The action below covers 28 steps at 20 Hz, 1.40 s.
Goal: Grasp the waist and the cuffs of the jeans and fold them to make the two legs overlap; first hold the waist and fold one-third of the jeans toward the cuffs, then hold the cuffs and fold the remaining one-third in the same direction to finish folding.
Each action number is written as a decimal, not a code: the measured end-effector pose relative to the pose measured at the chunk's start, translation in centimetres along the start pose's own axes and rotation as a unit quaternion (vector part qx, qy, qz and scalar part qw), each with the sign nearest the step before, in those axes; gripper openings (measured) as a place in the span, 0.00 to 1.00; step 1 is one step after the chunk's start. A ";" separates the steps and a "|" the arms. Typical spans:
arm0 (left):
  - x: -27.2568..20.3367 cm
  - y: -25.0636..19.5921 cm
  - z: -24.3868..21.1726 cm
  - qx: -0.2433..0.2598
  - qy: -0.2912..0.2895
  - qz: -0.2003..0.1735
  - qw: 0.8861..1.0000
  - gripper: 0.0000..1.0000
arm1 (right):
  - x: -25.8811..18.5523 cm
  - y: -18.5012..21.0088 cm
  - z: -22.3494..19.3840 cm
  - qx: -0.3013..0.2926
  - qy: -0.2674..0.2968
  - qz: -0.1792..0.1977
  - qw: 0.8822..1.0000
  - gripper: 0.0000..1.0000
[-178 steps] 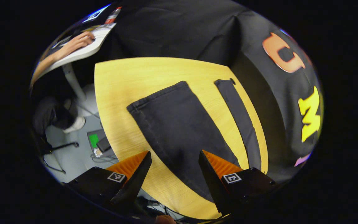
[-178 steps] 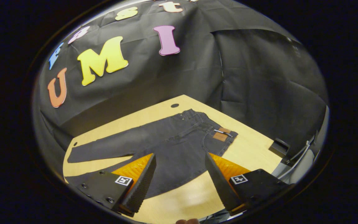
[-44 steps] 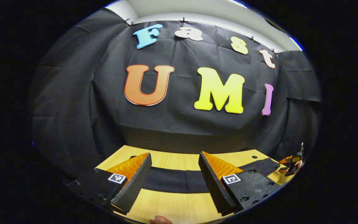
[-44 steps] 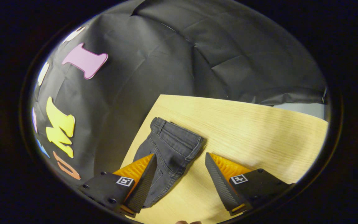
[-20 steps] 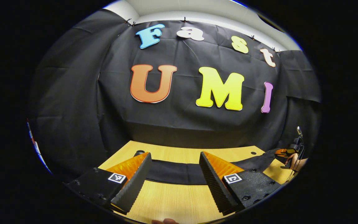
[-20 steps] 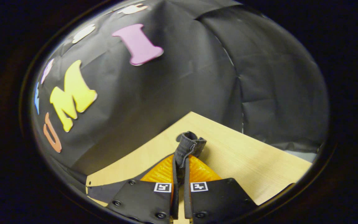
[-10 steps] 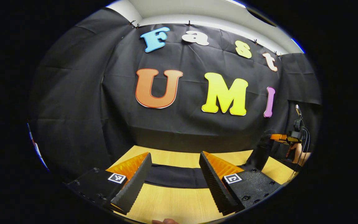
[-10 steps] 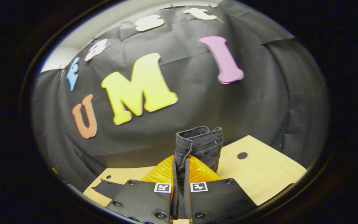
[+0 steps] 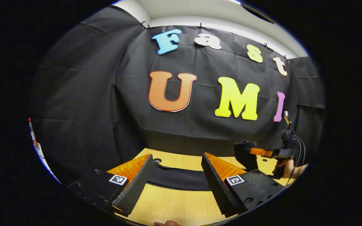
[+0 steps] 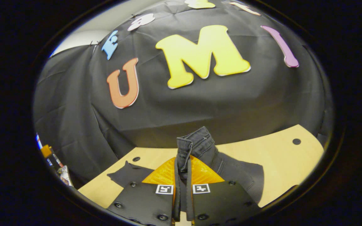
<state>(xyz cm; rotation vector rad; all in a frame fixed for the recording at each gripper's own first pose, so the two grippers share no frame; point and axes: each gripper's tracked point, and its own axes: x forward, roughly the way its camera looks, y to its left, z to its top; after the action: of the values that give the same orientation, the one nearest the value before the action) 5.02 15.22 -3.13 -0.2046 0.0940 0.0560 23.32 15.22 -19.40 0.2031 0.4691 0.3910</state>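
Note:
The dark grey jeans [image 9: 178,177] lie as a long band across the wooden table [image 9: 174,204]. My left gripper [image 9: 177,156] hangs open just above the near side of that band and holds nothing. Farther right, the right gripper [image 9: 258,152], held by a hand [image 9: 283,166], carries the lifted waist [image 9: 245,155] above the table. In the right gripper view my right gripper [image 10: 181,163] is shut on the waistband [image 10: 196,142], which sticks up past the fingertips. Folded cloth [image 10: 240,175] trails down to the right, and a cuff [image 10: 127,172] lies at the left.
The table [image 10: 272,157] has small round holes [image 10: 296,141] near its back edge, another hole [image 9: 157,160] beside the cuff end. The booth's black cloth wall stands close behind the table. A red-tipped pen-like thing [image 9: 31,131] shows at the far left.
The right gripper, shut on the waist, has swung it left over the legs, and the trailing cloth now drapes on the table. My left gripper stays open in about the same place.

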 end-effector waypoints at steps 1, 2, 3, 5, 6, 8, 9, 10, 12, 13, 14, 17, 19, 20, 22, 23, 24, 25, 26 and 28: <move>0.0 0.4 0.0 -0.004 0.001 0.005 1.000 0.98 | 1.1 0.6 -2.2 0.001 0.018 0.002 1.000 0.07; -0.2 0.8 0.1 -0.007 0.000 0.009 1.000 0.98 | 2.1 1.2 -4.3 0.001 0.035 0.000 0.999 0.07; -0.2 1.2 0.1 -0.010 -0.001 0.014 1.000 0.98 | 2.9 1.8 -6.1 -0.003 0.048 -0.001 0.999 0.08; -0.5 2.0 0.6 -0.016 -0.008 0.022 1.000 0.98 | 3.6 2.7 -8.8 -0.013 0.064 -0.001 0.998 0.08; -0.6 2.3 0.8 -0.018 -0.010 0.024 0.999 0.98 | 3.8 3.1 -9.7 -0.019 0.072 -0.003 0.997 0.08; -0.7 2.8 1.0 -0.021 -0.011 0.028 0.999 0.98 | 4.3 3.2 -11.1 -0.026 0.078 -0.009 0.997 0.08; -0.8 3.1 1.0 -0.023 -0.011 0.030 0.999 0.98 | 4.4 3.2 -11.4 -0.027 0.080 -0.012 0.996 0.03; -0.8 3.3 1.0 -0.024 -0.011 0.031 0.999 0.98 | 4.6 3.3 -12.1 -0.028 0.081 -0.014 0.996 0.03; -0.7 3.5 0.9 -0.028 -0.009 0.032 0.999 0.98 | 4.6 3.7 -13.7 -0.032 0.096 -0.008 0.995 0.10; -0.8 3.4 0.8 -0.029 -0.008 0.032 0.999 0.98 | 4.6 4.5 -14.7 -0.023 0.106 0.001 0.994 0.09; -0.7 3.5 0.6 -0.028 -0.005 0.031 0.999 0.98 | 4.8 4.7 -16.0 -0.022 0.119 0.000 0.993 0.24; -0.4 3.3 0.3 -0.023 0.000 0.031 0.999 0.98 | 5.0 6.5 -16.5 -0.056 0.116 0.005 0.992 0.68; 0.1 3.4 -0.9 -0.025 0.013 0.035 0.999 0.98 | 4.1 7.5 -16.0 -0.084 0.113 0.013 0.990 0.91; 0.4 3.5 -1.7 -0.030 0.025 0.037 0.999 0.98 | 3.4 7.9 -15.3 -0.091 0.107 0.022 0.990 1.00; 1.4 3.6 -4.0 -0.051 0.056 0.039 0.996 0.98 | 1.5 7.9 -12.7 -0.100 0.088 0.032 0.991 0.96; 2.1 3.7 -5.4 -0.068 0.075 0.039 0.994 0.98 | 0.2 7.5 -11.1 -0.104 0.073 0.032 0.991 0.96; 2.7 3.8 -7.0 -0.089 0.096 0.040 0.991 0.98 | -1.3 6.8 -9.4 -0.110 0.059 0.029 0.992 1.00; 3.4 3.9 -8.4 -0.112 0.110 0.043 0.987 0.98 | -2.9 6.1 -7.7 -0.113 0.046 0.026 0.992 1.00; 4.2 4.0 -9.6 -0.135 0.124 0.047 0.982 0.98 | -4.5 5.3 -6.2 -0.115 0.034 0.021 0.993 0.95; 5.9 4.4 -12.3 -0.180 0.160 0.057 0.969 0.99 | -7.9 3.9 -3.1 -0.109 0.011 0.007 0.994 0.95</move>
<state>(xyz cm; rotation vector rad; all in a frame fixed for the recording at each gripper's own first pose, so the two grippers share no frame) 9.57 17.25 -16.58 -0.5722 0.4202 0.1558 14.10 15.79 -17.92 -0.0105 0.4440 0.4547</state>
